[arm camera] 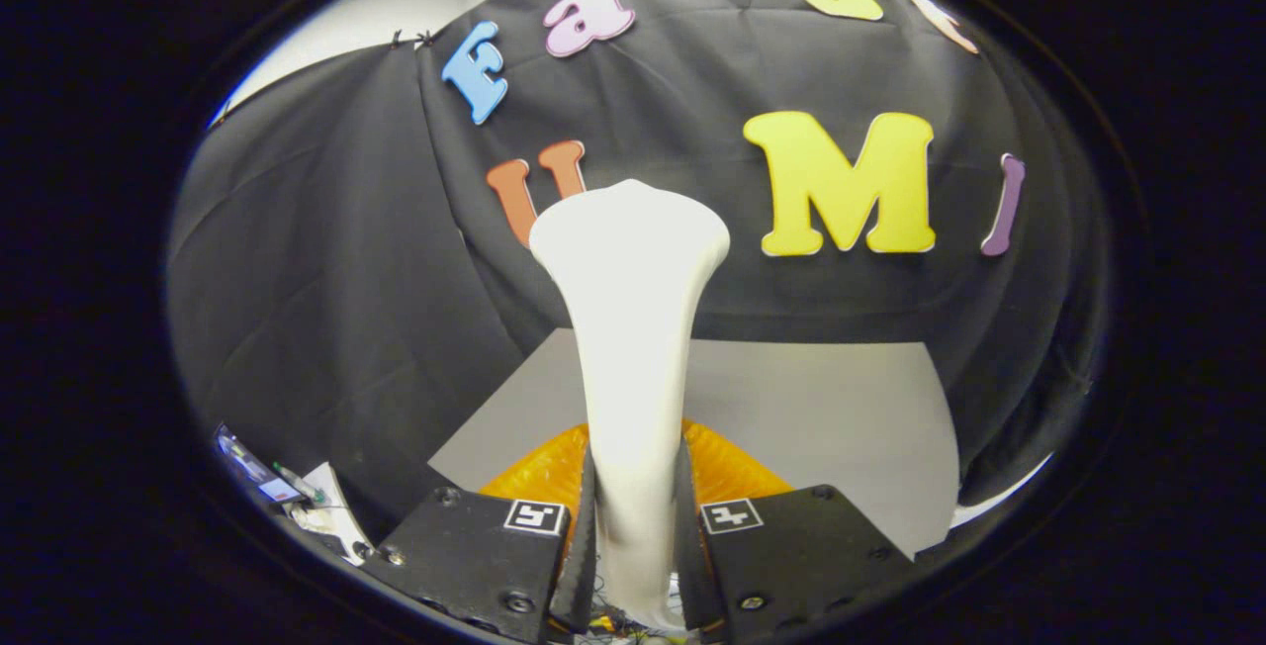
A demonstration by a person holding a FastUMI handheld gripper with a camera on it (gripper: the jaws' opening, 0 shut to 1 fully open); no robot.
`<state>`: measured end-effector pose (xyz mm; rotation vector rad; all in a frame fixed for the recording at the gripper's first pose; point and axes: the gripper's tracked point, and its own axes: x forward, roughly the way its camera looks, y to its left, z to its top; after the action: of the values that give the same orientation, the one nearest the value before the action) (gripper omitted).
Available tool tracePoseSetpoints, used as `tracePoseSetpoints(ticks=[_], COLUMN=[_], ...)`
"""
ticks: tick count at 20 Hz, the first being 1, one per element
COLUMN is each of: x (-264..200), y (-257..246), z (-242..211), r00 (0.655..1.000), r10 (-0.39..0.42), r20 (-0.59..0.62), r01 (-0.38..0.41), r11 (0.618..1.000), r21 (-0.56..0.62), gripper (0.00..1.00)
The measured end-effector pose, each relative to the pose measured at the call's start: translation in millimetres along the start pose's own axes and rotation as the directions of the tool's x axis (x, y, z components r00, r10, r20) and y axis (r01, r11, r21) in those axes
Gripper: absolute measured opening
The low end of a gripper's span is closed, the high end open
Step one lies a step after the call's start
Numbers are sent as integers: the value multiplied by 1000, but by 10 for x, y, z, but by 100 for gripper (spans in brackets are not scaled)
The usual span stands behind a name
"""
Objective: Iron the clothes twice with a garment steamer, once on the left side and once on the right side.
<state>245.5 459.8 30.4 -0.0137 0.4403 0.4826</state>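
Observation:
A white garment steamer [633,328] stands up between my fingers, its narrow handle clamped by both of them and its wide flared head rising ahead toward the booth wall. My gripper [635,506] is shut on that handle. An orange garment [727,467] lies on the grey table just beyond the fingers, mostly hidden behind the steamer and the gripper body, with folds showing on either side of the handle.
The grey table top [821,408] stretches ahead and to the right of the garment, ending at the black cloth wall. Off the table's left side, low down, sit a small screen and some papers [287,497].

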Motion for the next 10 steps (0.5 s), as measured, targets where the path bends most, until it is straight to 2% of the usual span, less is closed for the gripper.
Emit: tracePoseSetpoints(ticks=[6,10], x=[-811,-1382], y=[-295,-735], z=[-23,-124], r00=[997,987], r10=[-11,-92], r20=[72,129], r01=[7,79], r11=[999,992], r21=[52,101], gripper=[37,37])
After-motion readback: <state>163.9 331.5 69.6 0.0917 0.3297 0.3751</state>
